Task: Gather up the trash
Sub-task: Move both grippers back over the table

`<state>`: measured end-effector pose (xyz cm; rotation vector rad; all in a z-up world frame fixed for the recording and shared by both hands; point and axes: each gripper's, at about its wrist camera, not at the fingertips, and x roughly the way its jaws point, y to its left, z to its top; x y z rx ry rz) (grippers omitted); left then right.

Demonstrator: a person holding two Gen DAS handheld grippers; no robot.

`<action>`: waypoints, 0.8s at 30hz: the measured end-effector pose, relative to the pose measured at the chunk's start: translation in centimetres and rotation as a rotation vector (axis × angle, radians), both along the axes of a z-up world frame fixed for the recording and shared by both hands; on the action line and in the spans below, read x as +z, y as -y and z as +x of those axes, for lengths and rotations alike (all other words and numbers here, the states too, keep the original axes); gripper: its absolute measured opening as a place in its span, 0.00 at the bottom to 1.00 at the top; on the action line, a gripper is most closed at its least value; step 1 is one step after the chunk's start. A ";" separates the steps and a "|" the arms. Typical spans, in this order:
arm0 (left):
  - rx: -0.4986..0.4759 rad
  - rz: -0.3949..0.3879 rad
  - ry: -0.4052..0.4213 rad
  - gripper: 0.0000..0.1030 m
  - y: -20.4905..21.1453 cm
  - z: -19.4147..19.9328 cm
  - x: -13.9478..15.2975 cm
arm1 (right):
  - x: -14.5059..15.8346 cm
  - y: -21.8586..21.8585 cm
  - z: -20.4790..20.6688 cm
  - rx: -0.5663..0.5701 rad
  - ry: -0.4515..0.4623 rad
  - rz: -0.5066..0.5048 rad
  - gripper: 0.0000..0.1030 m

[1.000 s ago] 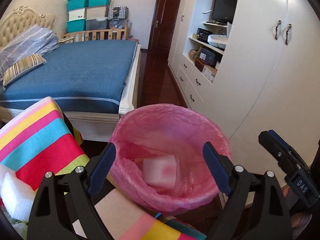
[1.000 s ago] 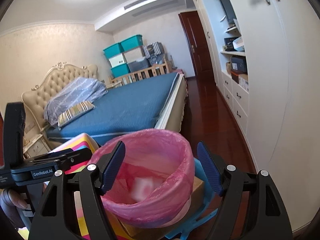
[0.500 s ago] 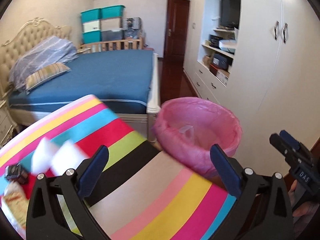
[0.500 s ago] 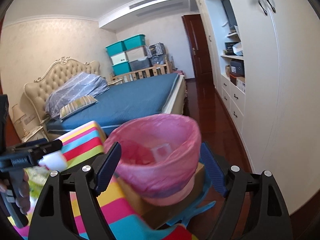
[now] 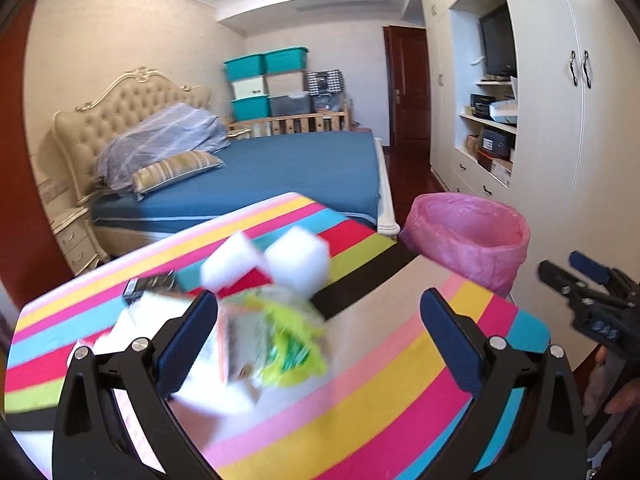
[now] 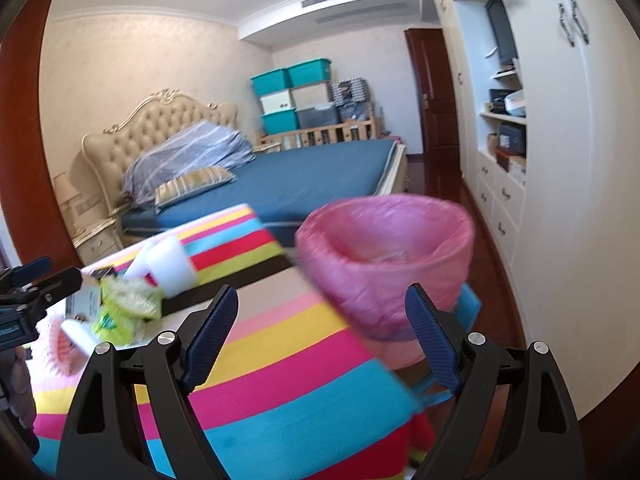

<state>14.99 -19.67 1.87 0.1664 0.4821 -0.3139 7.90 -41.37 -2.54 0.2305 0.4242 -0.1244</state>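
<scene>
Left wrist view: the left gripper is seen spread wide, its jaws having just been opening; nothing is gripped.
Trash ahead of left gripper: a blurred green-and-white packet lies on the striped cloth between the fingers, untouched; two white foam blocks are found just beyond it.
Bin: the pink-lined bin is placed ahead and to the right, past the cloth's edge.
Right gripper: the right gripper is held open, jaws just widened, empty; the bin is seen directly ahead, near the fingertips.
</scene>
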 end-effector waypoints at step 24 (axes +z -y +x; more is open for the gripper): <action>0.242 -0.032 -0.082 0.95 -15.1 -5.1 -4.7 | -3.0 -14.9 1.9 0.301 -0.114 -0.126 0.79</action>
